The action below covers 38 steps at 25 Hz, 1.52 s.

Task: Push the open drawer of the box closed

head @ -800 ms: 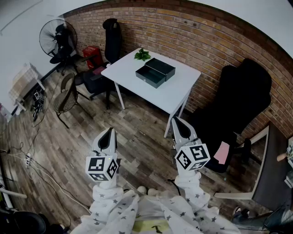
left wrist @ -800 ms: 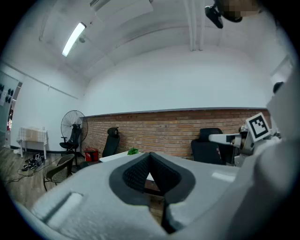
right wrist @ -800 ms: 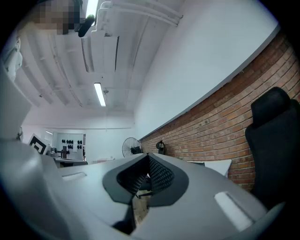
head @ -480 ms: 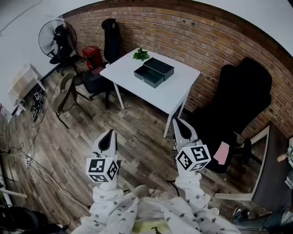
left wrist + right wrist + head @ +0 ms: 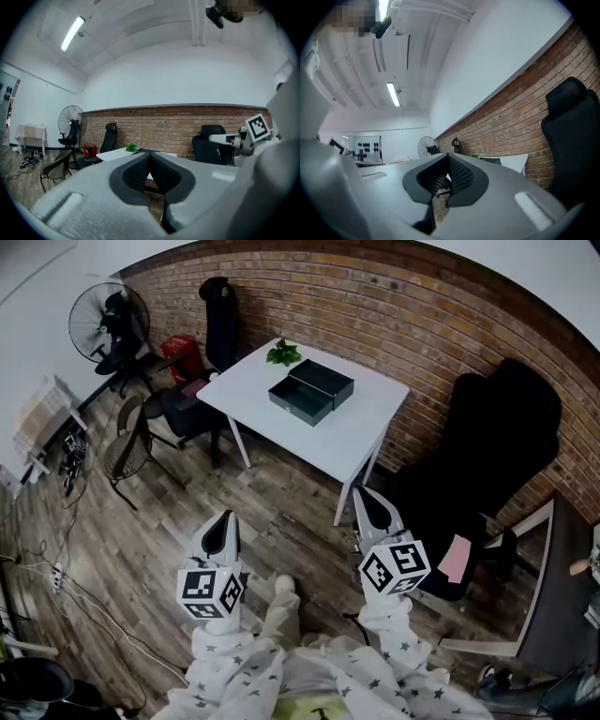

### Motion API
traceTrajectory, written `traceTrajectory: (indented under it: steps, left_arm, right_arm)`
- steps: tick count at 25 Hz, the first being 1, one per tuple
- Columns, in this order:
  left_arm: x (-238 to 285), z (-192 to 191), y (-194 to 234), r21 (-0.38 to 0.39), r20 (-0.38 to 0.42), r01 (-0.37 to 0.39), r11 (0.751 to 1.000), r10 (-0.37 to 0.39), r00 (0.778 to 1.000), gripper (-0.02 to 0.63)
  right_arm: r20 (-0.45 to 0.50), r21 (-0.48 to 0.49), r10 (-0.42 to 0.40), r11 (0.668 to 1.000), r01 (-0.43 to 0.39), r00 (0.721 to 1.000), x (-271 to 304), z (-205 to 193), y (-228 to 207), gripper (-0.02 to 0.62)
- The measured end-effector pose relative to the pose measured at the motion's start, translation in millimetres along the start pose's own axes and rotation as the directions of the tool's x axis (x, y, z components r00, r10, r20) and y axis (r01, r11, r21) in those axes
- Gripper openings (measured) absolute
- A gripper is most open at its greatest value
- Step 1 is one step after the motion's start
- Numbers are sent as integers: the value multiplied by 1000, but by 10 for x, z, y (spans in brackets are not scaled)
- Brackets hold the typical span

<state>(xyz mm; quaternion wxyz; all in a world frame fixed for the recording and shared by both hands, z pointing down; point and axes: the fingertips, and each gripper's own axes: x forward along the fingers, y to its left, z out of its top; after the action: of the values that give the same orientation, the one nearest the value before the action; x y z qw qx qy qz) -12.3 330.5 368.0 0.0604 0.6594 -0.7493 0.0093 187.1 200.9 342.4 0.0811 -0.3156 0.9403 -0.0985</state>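
A dark box sits on the white table by the brick wall, its drawer pulled out toward the table's near-left edge. Both grippers hang over the wooden floor, well short of the table. My left gripper is shut with nothing in it, its jaws meeting at the tips. My right gripper is shut and empty too, pads together. In the left gripper view the table shows far ahead, with the other gripper's marker cube at the right.
A small green plant stands behind the box. A large black armchair is right of the table. Office chairs, a wicker chair and a standing fan crowd the left. Cables trail on the floor.
The view has shifted forward: the table and box sit slightly lower and left in the head view. A foot now shows on the floor between the grippers. Both grippers stay shut.
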Motion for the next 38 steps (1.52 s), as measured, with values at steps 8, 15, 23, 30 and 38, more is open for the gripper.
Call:
traceTrajectory:
  steps: [8,15,23,30,38]
  left_arm:
    - [713,71,396,-13,-4,21,1000,-21,1000,2]
    - [1441,198,786,-25,-5,57,998,-57,998,2]
    - [2169,268,1159,-38,-4,106,994,-106,994,2]
    - [2706,225,1259,-44,-29,164,985,-166,986,2]
    - [3225,52,1263,-88,-81,204,975,-211,974,2]
  right_arm:
    - [-14,9,-31,999,31,999,714,-77,-241,8]
    - [-15,13,-61,998,61,998,1453,-64,-438,8]
    - [-15,17,-104,994,105,994,2142,-132,-639,8]
    - [-20,25,-145,989,146,989,2439,-235,-843,8]
    - [-54,43,-163,985,166,985,2783,-375,-1153,8]
